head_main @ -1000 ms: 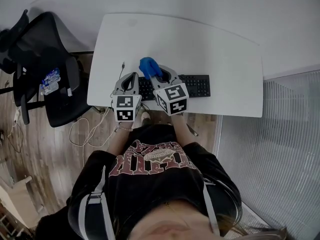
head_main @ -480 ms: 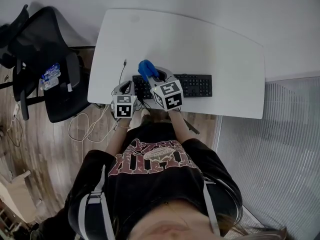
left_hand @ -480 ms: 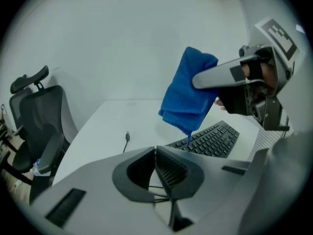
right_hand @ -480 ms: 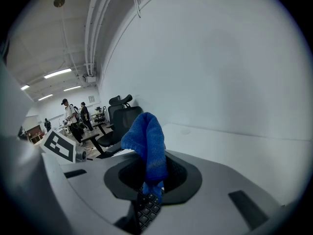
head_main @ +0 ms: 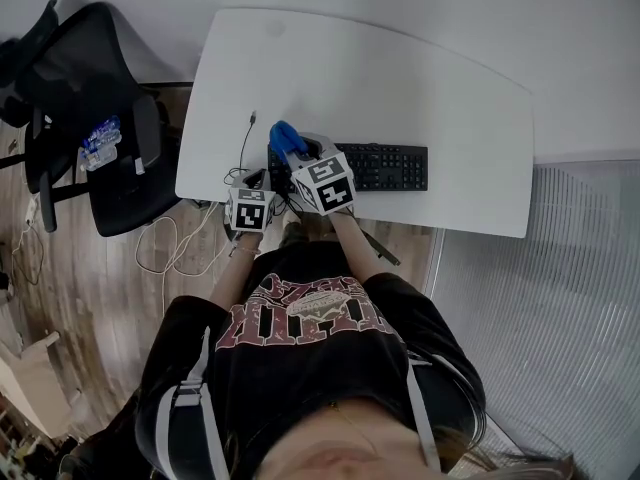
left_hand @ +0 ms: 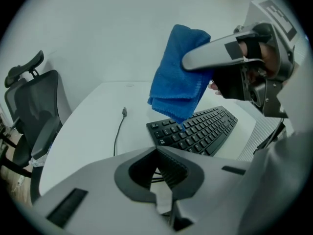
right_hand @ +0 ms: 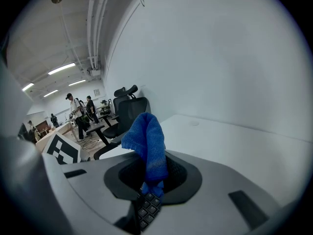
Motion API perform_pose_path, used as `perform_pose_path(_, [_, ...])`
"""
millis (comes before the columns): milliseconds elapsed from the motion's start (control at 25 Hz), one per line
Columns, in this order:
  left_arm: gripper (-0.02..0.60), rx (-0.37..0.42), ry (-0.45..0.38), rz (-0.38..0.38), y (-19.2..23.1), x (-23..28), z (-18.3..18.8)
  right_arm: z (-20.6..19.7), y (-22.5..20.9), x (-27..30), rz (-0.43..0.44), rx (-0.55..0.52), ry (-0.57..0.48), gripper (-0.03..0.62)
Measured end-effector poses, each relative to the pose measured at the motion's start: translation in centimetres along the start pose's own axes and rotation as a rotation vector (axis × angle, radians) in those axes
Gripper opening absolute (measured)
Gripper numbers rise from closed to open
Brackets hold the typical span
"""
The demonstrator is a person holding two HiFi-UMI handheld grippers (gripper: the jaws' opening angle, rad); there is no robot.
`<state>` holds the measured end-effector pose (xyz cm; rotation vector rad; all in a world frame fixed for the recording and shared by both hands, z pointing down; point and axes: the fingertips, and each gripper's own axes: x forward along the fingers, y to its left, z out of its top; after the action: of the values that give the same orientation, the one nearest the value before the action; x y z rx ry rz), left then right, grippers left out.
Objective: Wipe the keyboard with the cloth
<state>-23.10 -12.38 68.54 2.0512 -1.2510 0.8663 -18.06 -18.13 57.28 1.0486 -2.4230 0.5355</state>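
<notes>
A black keyboard [head_main: 385, 166] lies near the front edge of the white table [head_main: 400, 78]; its left end shows in the left gripper view [left_hand: 195, 131]. My right gripper [head_main: 297, 152] is shut on a blue cloth [head_main: 283, 136], which hangs over the keyboard's left end. In the left gripper view the cloth [left_hand: 178, 84] dangles just above the keys. In the right gripper view the cloth [right_hand: 146, 143] stands up between the jaws, with keys showing below. My left gripper [head_main: 256, 180] sits at the table's front edge, left of the keyboard, shut and empty.
A thin cable with a plug [head_main: 248, 128] lies on the table left of the keyboard, also visible in the left gripper view [left_hand: 120, 126]. A black office chair [head_main: 85, 98] stands left of the table. Cables [head_main: 170, 253] trail on the wooden floor. People stand far off [right_hand: 78, 109].
My right gripper has carried the blue cloth leftward to the keyboard's left end. My left gripper has pulled back toward the table's front edge.
</notes>
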Motion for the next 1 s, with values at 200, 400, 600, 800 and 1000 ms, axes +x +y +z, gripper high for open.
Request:
perform_pose_path(200, [0.035, 0.024, 0.035, -0.015, -0.6, 0.6, -0.8, -0.7, 0.1, 0.8, -0.009, -0.029, 0.03, 0.064])
perform_pose_path(400, [0.035, 0.037, 0.044, -0.013, -0.3, 0.7, -1.2, -0.6, 0.4, 1.1, -0.007, -0.033, 0.033, 0.064])
perform_pose_path(600, [0.035, -0.031, 0.038, -0.012, 0.4, 0.5, -1.7, -0.5, 0.3, 1.5, -0.005, -0.044, 0.04, 0.064])
perform_pose_path(800, [0.035, -0.007, 0.026, -0.033, -0.1, 0.5, -1.0, -0.3, 0.3, 1.8, -0.003, -0.047, 0.044, 0.064])
perform_pose_path(1000, [0.035, 0.014, 0.034, -0.03, -0.4, 0.7, -0.8, -0.1, 0.2, 1.9, 0.007, -0.047, 0.044, 0.064])
